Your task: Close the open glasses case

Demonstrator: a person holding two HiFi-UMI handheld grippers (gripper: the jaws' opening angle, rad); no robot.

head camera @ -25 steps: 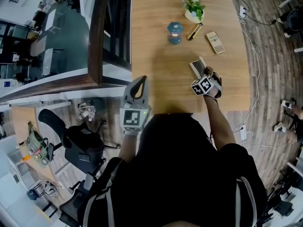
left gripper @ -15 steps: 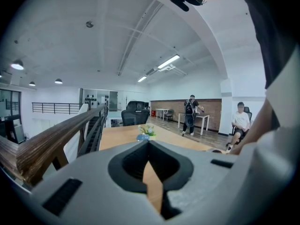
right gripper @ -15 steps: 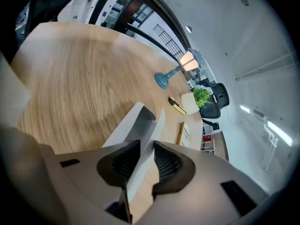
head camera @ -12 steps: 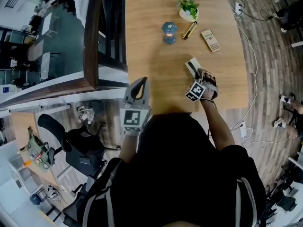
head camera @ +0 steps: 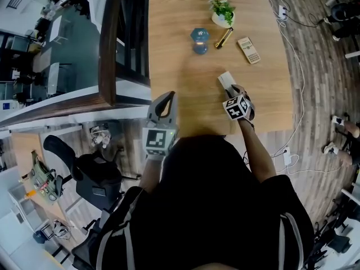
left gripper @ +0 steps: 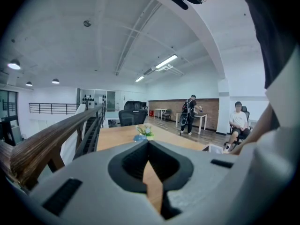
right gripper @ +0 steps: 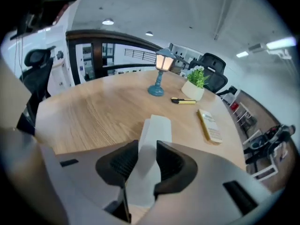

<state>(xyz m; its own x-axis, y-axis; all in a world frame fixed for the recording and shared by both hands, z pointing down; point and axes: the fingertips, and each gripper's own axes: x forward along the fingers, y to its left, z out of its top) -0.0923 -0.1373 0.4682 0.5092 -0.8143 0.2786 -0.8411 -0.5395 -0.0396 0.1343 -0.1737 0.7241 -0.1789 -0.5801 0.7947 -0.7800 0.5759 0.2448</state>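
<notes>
Right hand-held gripper (head camera: 230, 89) low over the bench (head camera: 180, 32), centre right of the head view. Its jaws have just been opening and now stand wide either side of the white glasses case (right gripper: 153, 135), which lies on the bench. Left hand-held gripper (left gripper: 149, 146) at lower centre, jaws together, empty.

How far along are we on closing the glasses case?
Done, it seems: the case lies flat with its lid down. In hand: the right gripper has just been opening its jaws, which straddle the case without pressing it. Remaining: only to draw that gripper clear. The left gripper idles, jaws together.
</notes>
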